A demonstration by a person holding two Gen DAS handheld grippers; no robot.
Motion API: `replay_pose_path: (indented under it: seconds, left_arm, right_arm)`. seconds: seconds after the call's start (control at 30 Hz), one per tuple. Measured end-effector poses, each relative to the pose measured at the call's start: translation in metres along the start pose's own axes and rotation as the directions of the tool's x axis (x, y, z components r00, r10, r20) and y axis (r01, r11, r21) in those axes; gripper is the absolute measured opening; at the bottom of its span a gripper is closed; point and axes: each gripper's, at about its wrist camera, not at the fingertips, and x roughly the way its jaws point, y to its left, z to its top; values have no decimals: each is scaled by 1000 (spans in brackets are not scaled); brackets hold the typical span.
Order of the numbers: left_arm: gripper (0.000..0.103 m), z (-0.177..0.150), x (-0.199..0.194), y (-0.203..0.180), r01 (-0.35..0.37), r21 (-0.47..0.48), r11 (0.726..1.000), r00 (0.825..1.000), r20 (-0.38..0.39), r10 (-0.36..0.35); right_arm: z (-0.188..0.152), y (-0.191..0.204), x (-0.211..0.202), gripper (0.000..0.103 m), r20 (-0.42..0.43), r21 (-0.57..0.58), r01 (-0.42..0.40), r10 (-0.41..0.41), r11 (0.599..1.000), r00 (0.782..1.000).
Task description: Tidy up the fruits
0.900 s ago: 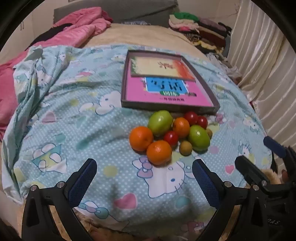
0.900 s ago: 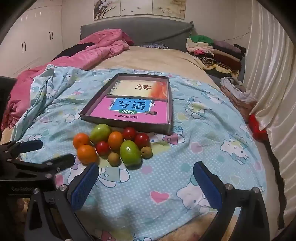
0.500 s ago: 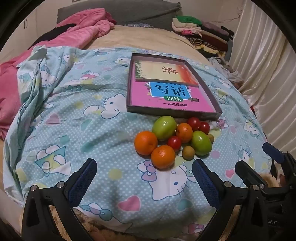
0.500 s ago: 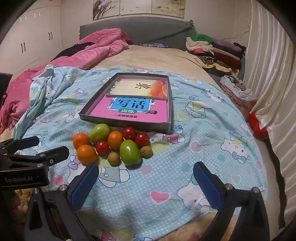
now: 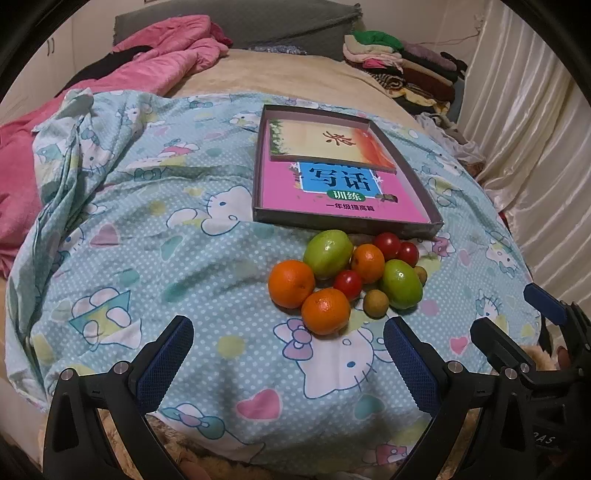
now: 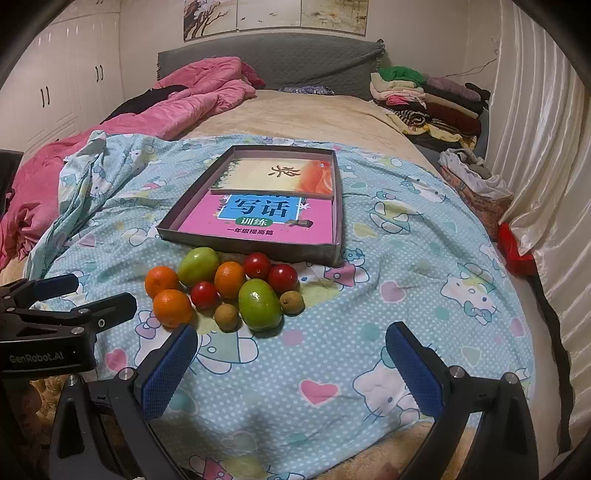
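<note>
Both grippers, left gripper (image 5: 284, 363) and right gripper (image 6: 291, 365), gape empty; fruits (image 6: 225, 286) cluster crosswise.

Bedrm ahead of me: grey headboard (image 6: 273, 59), white wardrobes (image 6: 62, 85) at left. Cream curtains (image 6: 546, 155) at right, paintings (image 6: 275, 16) on wall

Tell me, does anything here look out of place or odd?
Yes: a loose heap of oranges, green fruits, red tomatoes and small brown fruits lies straight on the blue cartoon-cat bedsheet, beside the shallow grey cardboard tray, which holds only two printed books. Nothing looks spilled or damaged.
</note>
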Motion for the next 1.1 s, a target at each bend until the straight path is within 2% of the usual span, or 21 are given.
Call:
replay_pose_path:
  seconds: [1.1]
  left_arm:
    - [102,3,-6,0,14,0,1000,1000,16,-14]
  right_arm:
    - [3,-1,-5,103,19,11,-12,12,1000,1000]
